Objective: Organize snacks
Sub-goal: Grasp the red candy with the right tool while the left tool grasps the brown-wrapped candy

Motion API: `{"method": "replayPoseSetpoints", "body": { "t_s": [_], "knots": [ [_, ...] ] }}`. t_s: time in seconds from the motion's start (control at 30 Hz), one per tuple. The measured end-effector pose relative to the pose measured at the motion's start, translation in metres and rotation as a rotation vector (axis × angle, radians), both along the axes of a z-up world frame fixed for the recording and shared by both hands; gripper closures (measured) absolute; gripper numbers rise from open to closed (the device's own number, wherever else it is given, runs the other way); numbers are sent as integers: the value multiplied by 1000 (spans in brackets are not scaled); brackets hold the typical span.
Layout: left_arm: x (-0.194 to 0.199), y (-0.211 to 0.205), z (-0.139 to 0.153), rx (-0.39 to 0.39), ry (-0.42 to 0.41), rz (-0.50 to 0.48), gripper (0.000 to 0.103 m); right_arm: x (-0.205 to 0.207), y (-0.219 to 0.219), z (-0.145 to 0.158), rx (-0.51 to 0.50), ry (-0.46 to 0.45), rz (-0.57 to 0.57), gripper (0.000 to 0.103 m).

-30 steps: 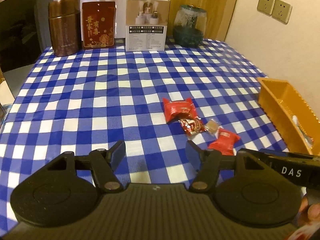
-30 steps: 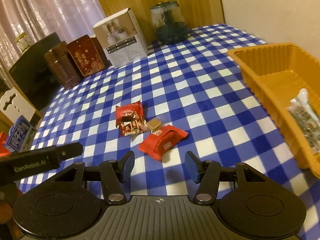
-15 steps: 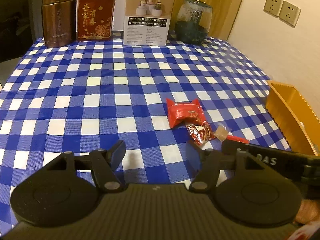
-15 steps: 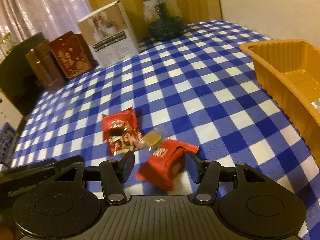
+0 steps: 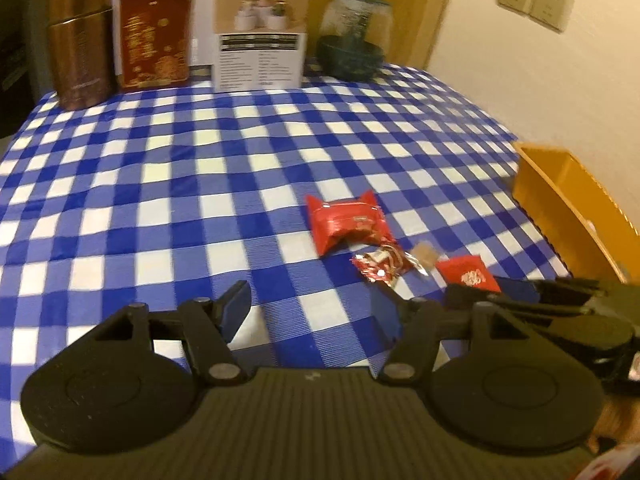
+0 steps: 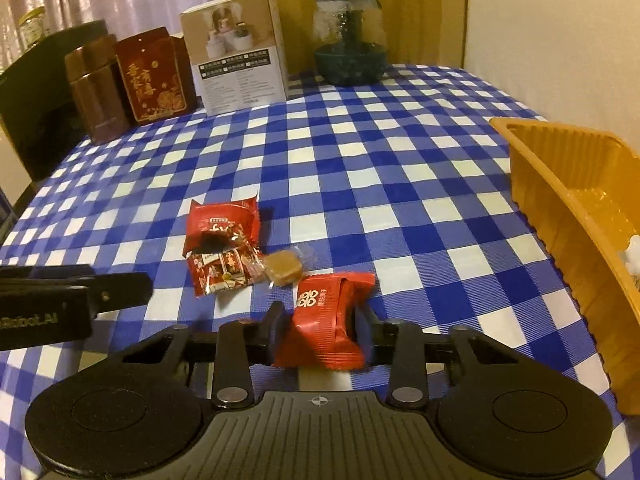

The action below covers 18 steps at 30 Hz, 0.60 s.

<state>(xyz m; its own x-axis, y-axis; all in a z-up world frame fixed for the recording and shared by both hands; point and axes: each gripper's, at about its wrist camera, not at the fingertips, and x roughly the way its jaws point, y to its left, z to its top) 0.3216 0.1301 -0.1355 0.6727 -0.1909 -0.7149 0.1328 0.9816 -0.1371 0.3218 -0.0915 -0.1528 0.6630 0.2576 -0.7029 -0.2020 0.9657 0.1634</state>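
My right gripper [image 6: 320,326] is shut on a red snack packet [image 6: 326,320], just above the checked cloth; the packet also shows in the left wrist view [image 5: 468,274]. Just beyond it lie a small brown candy [image 6: 283,266], a red-and-white wrapped sweet [image 6: 224,270] and a larger red packet [image 6: 222,226]. In the left wrist view these appear as the larger red packet [image 5: 346,222], the wrapped sweet [image 5: 380,266] and the candy [image 5: 425,255]. My left gripper [image 5: 312,312] is open and empty, to the left of the snacks. An orange tray [image 6: 560,184] stands at the right.
At the table's back edge stand a brown tin [image 6: 96,90], a dark red box [image 6: 154,76], a white carton [image 6: 238,52] and a glass jar [image 6: 350,42]. A white wrapped item [image 6: 634,256] lies in the tray. A wall runs along the right.
My right gripper moved forward and closed on the near red packet, which was lying loose before. My left gripper moved forward and closer to the table.
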Motion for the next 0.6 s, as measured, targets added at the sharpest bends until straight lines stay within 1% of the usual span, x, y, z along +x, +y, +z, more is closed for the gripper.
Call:
{"method": "replayPoseSetpoints", "body": {
  "t_s": [0.07,0.23,0.4,0.43,0.5,0.6],
  "knots": [
    [3,-6,-2,14,-7,-46,40,-1,-6,4,-4,-12,1,73],
    [9,-28,-7,62,-43,-169,41,-3,-26,9,2,-22,-11,74],
    [16,-46,-15,109,-64,-244,42,-4,-42,6,13,-18,-27,74],
    [17,-47,-16,116,-65,-251,43,-4,-45,6,15,-16,-31,74],
    [20,-51,-19,131,-70,-261,50,-4,-47,4,24,-8,-36,74],
    [25,-53,-23,153,-77,-269,55,-5,-50,3,32,-5,-38,74]
  ]
}}
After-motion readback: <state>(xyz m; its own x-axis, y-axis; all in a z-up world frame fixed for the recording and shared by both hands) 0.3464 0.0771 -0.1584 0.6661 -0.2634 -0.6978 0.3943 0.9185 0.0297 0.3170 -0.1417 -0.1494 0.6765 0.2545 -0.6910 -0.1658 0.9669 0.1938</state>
